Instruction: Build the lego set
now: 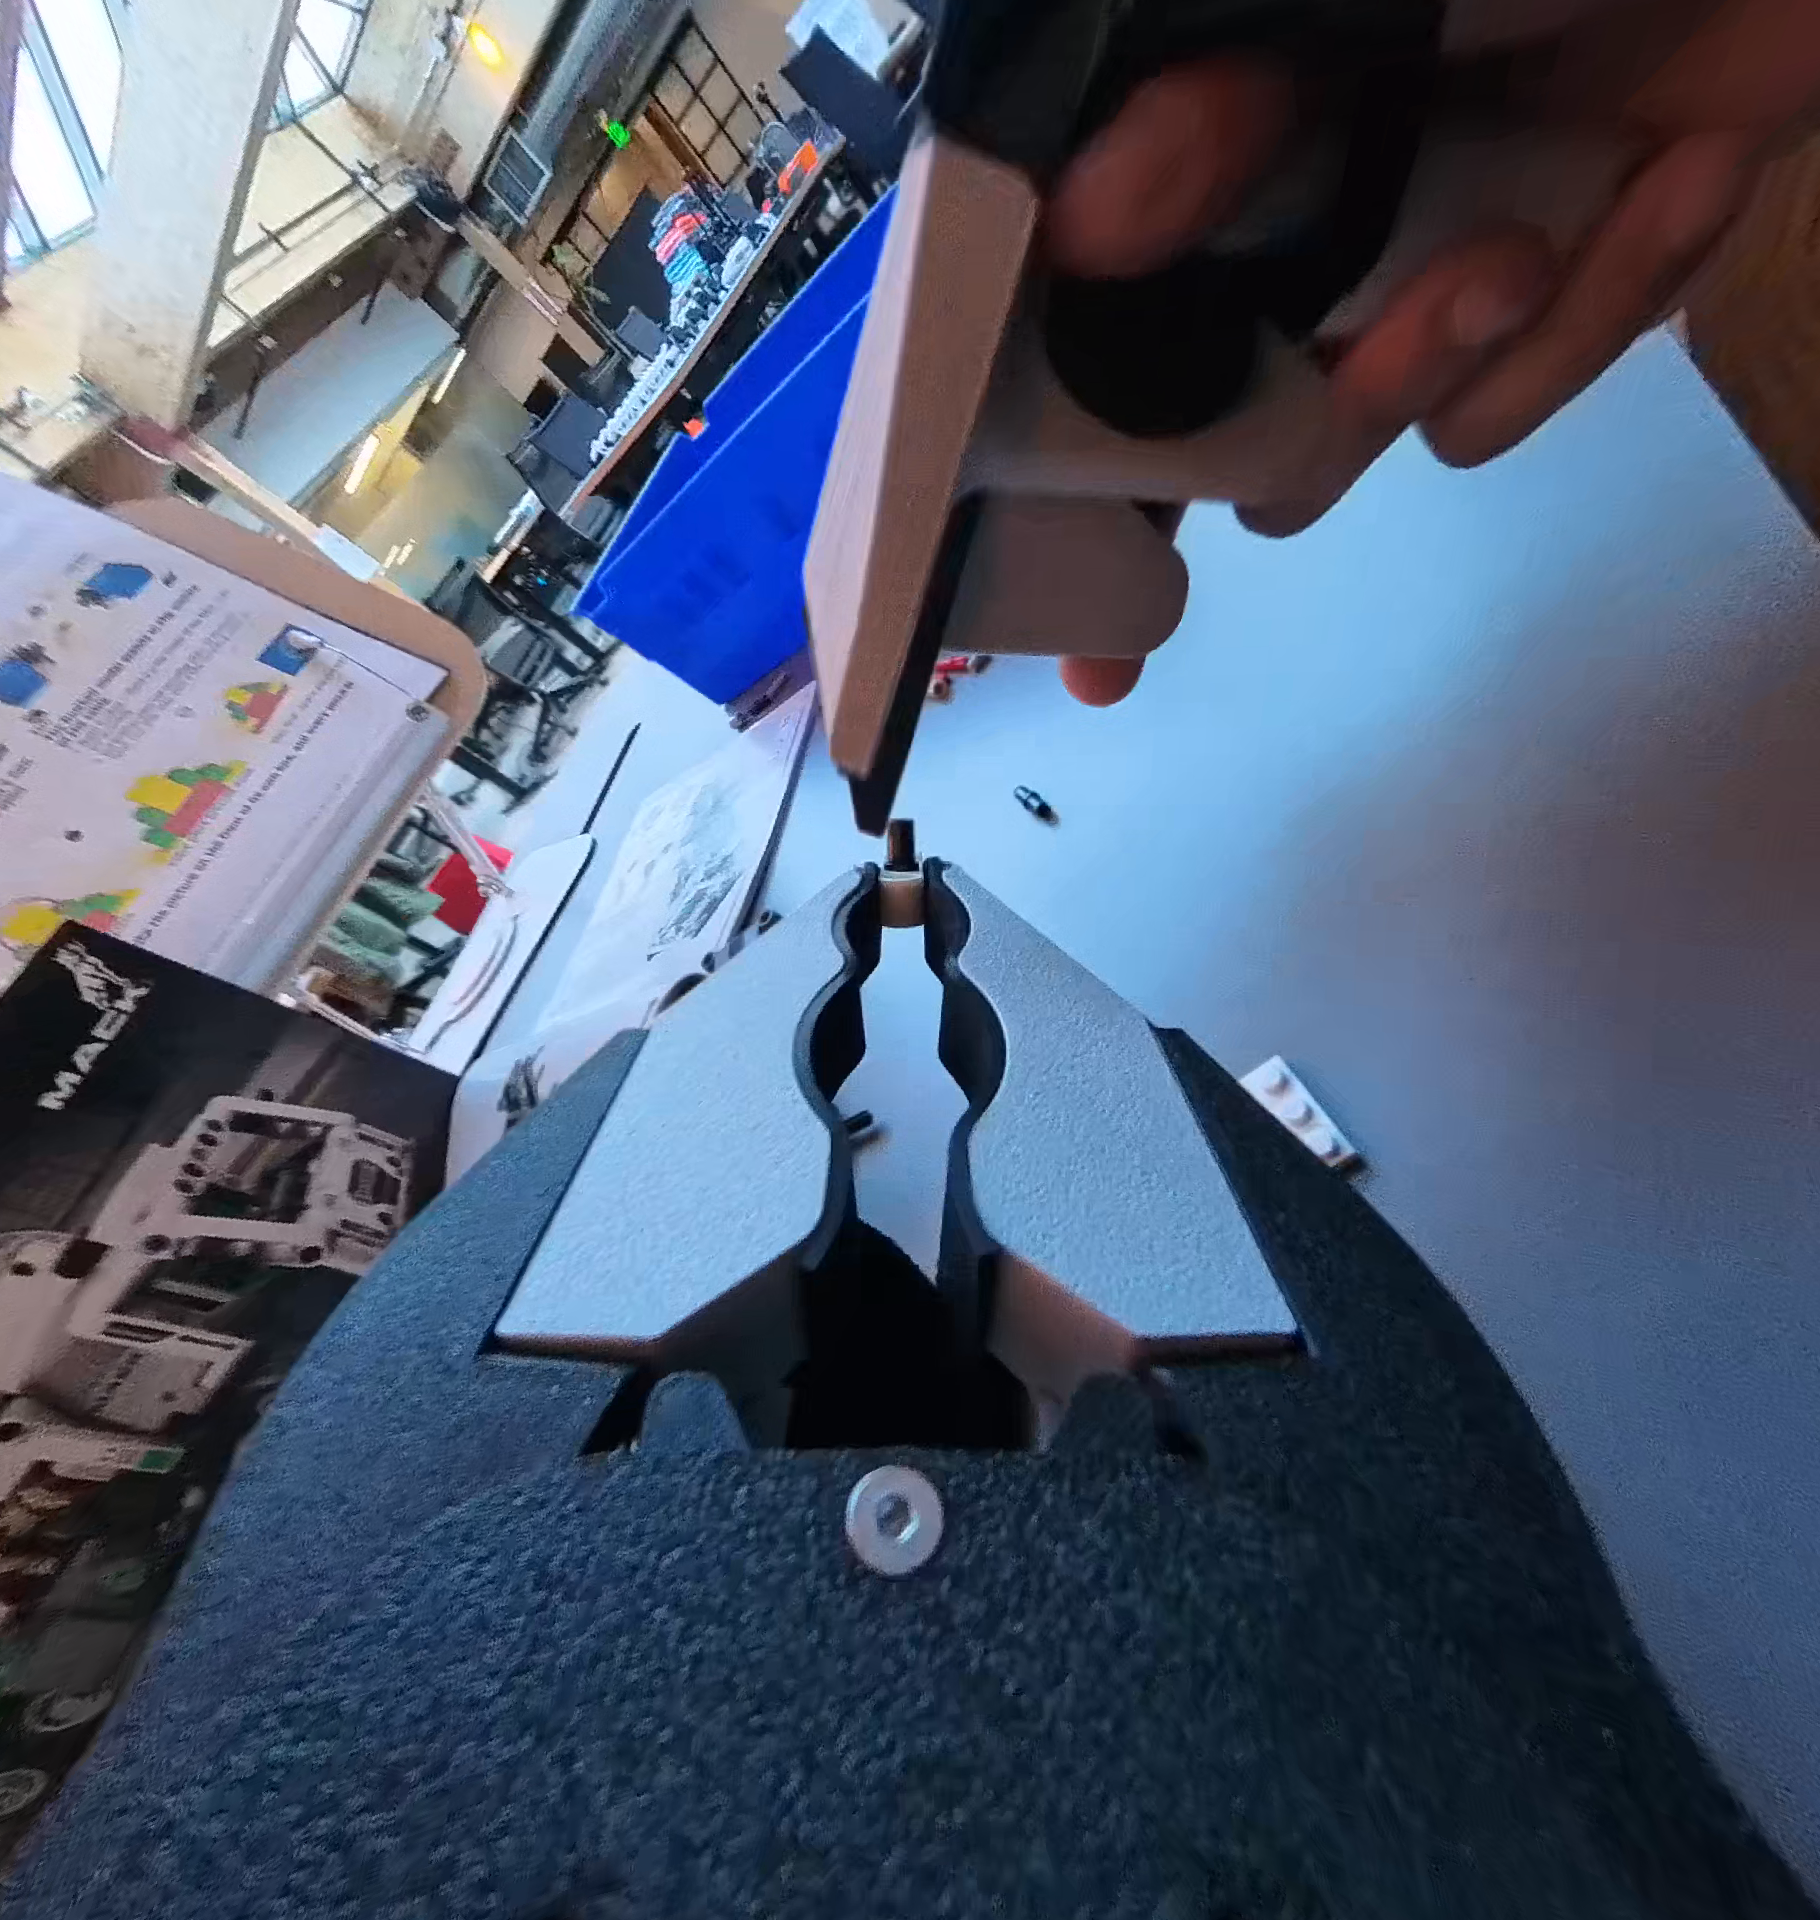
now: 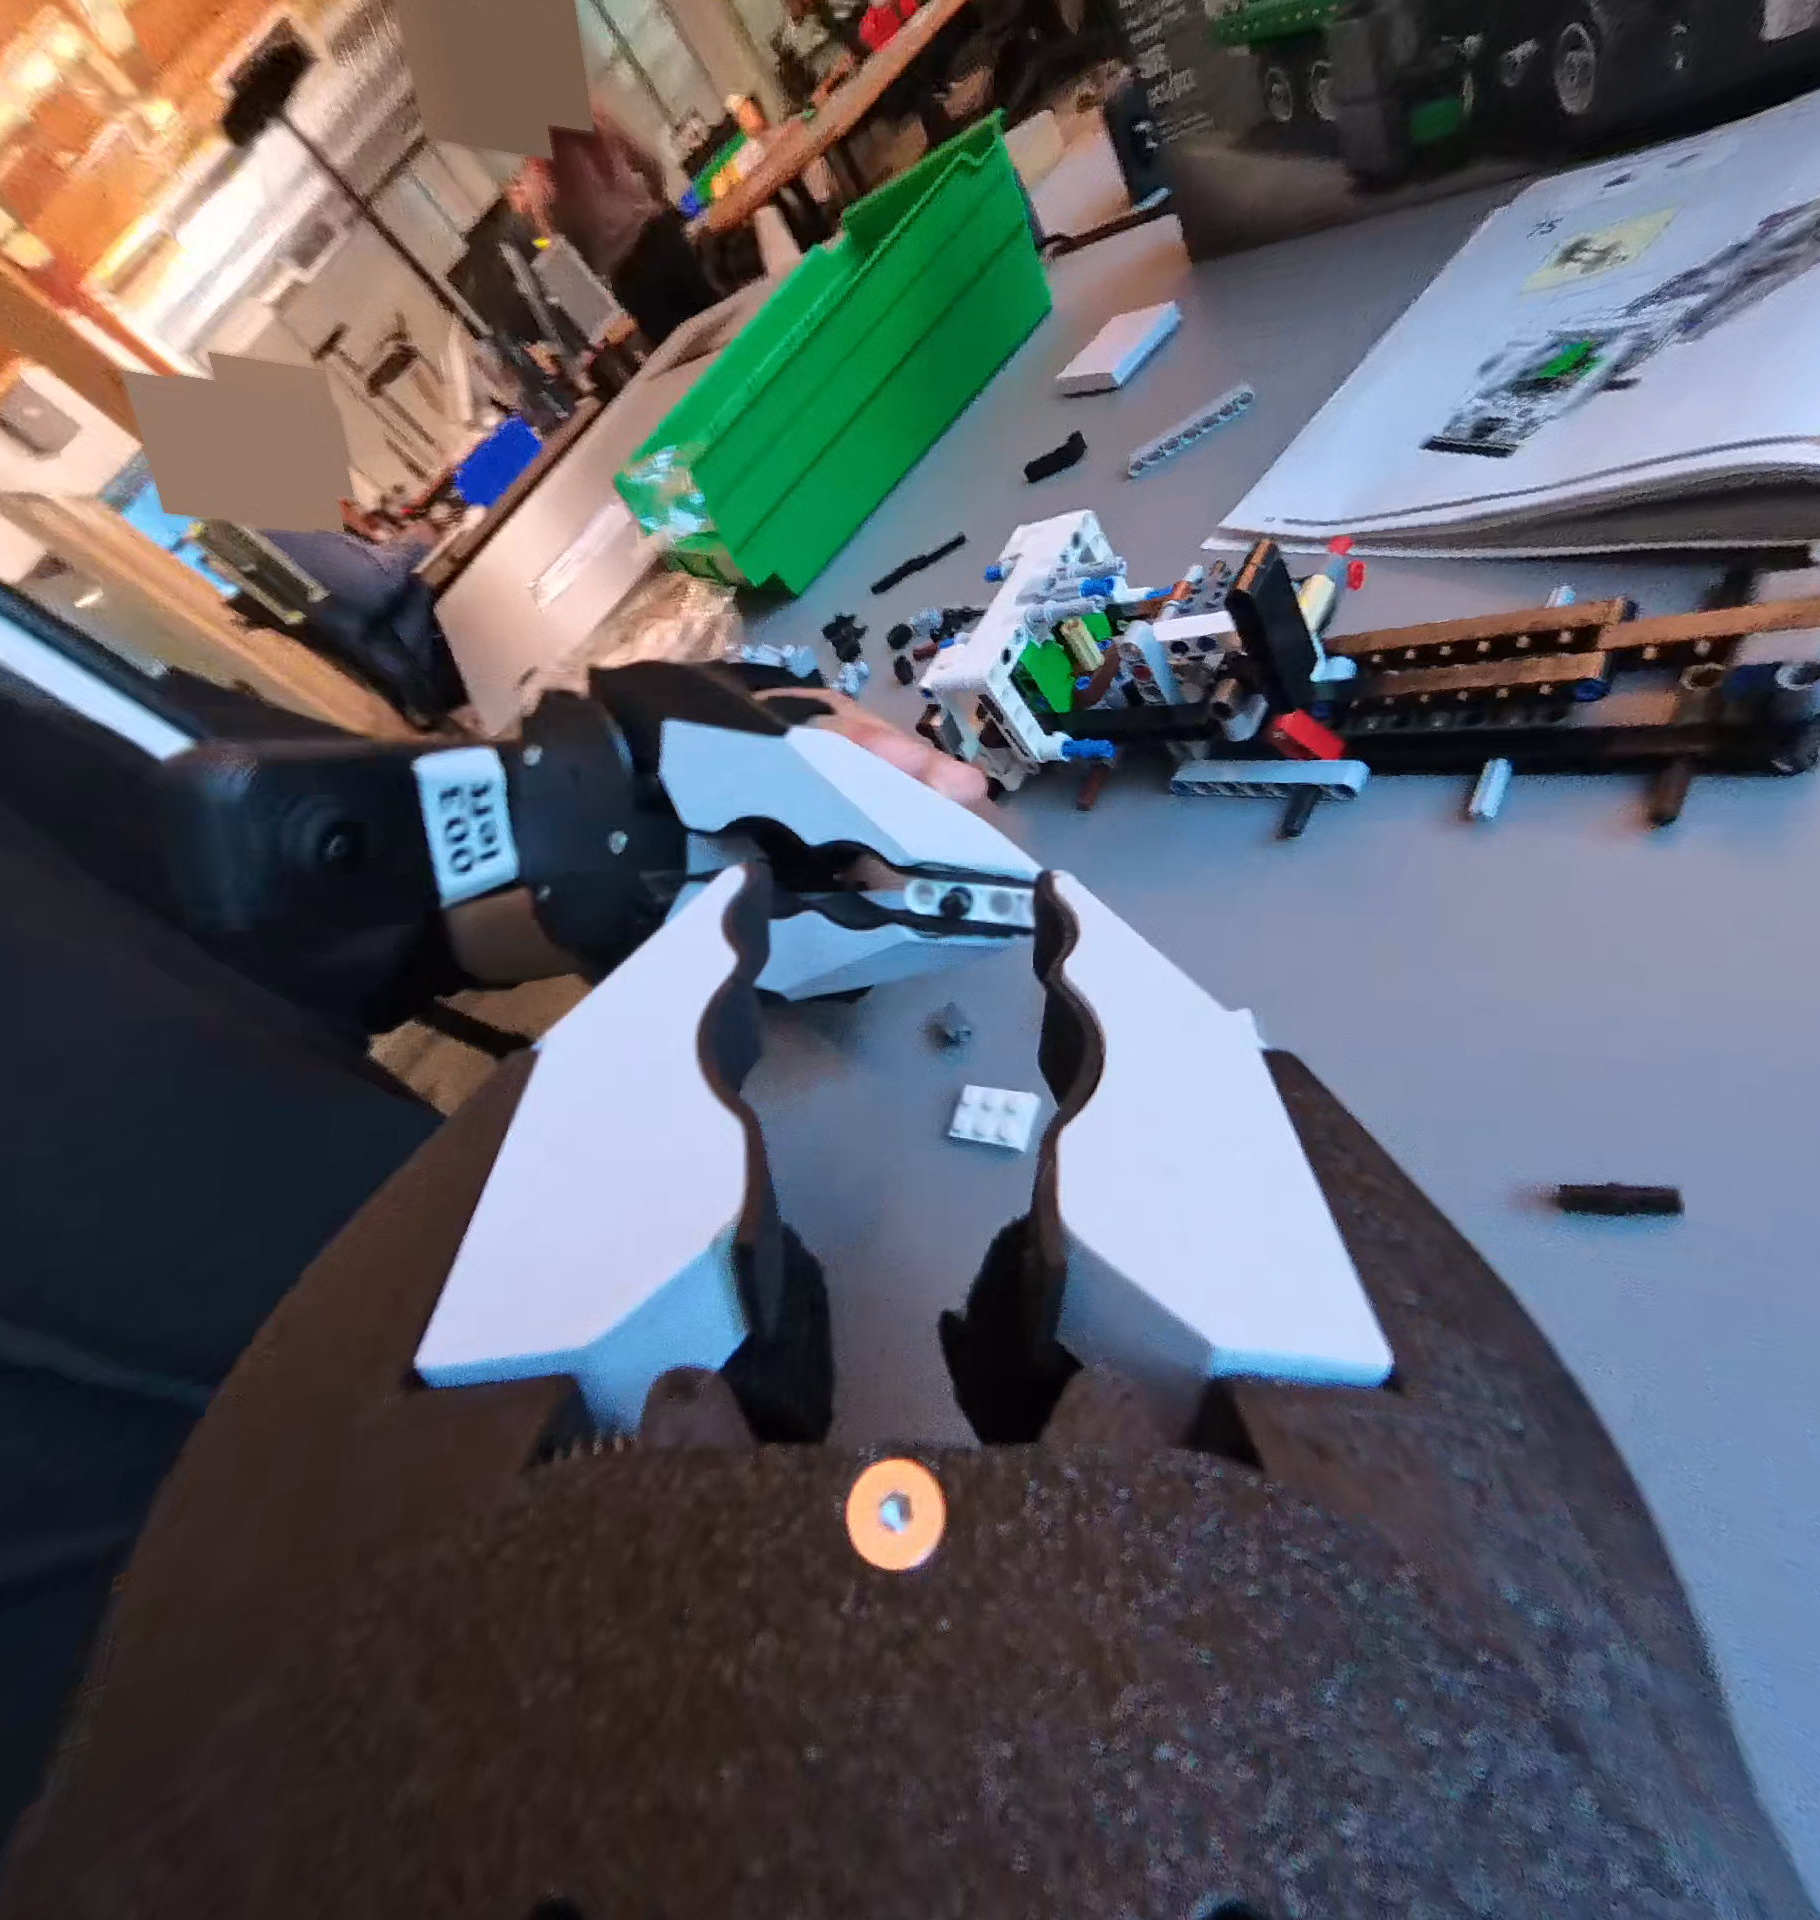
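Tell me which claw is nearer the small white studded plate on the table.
Right. The white plate lies between the open right claw's fingers; the left claw, shut on a small beam, sits farther beyond it.

Colours, referenced to the grey table [image 2: 1353,1039]:

- Left gripper [image 1: 901,902]: white fingers, black wavy pads, speckled black body.
- Beam [image 2: 973,900] in it: white, with a black pin [image 1: 900,837].
- Plate [image 2: 995,1117] on the table: white.
- Model [image 2: 1301,665] farther back: white, green, black, brown, with red and blue bits.
- Bin [image 2: 864,364] behind: green.
- Second bin [image 1: 740,499]: blue.
- Booklet [image 2: 1612,343] beside the model: white pages.
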{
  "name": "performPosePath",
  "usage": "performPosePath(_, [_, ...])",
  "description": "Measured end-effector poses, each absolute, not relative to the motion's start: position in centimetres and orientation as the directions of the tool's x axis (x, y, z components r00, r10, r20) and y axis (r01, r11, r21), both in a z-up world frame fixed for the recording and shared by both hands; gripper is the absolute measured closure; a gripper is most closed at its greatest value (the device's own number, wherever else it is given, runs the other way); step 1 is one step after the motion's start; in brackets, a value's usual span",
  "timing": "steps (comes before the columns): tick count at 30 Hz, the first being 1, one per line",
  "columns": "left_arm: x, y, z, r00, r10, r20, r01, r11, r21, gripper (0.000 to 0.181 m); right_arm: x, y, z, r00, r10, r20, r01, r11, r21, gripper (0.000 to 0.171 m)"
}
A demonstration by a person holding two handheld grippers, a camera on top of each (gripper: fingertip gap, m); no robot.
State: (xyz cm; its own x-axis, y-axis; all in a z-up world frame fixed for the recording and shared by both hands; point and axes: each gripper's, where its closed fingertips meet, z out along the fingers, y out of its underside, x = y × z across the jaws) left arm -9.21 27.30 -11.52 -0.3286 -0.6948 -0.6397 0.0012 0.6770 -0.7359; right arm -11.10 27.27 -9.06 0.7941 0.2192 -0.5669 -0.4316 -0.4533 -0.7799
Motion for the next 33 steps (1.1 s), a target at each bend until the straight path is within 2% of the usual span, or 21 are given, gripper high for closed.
performPosePath(3, [-9.3, 26.9, -11.6, -0.32, -0.674, -0.666, 0.008, 0.701, -0.713, 0.175, -10.5, 27.4, -10.0, 0.852, 0.145, -0.502, -0.389, -0.464, -0.795, 0.127])
performPosePath(13, [-9.3, 27.2, -11.4, -0.276, -0.667, -0.692, -0.013, 0.723, -0.691, 0.175, -10.1, 27.6, -11.1, 0.92, 0.087, -0.381, -0.289, -0.506, -0.813, 0.124])
performPosePath(18, [-9.5, 26.9, -11.2, -0.279, -0.666, -0.692, 0.0, 0.72, -0.694, 0.175, -10.7, 27.9, -11.3, 0.906, 0.11, -0.409, -0.304, -0.505, -0.808, 0.131])
performPosePath(33, [-9.8, 26.4, -11.4, -0.329, -0.69, -0.644, 0.006, 0.681, -0.732, 0.174, -11.4, 27.5, -11.3, 0.855, 0.163, -0.493, -0.348, -0.526, -0.776, 0.131])
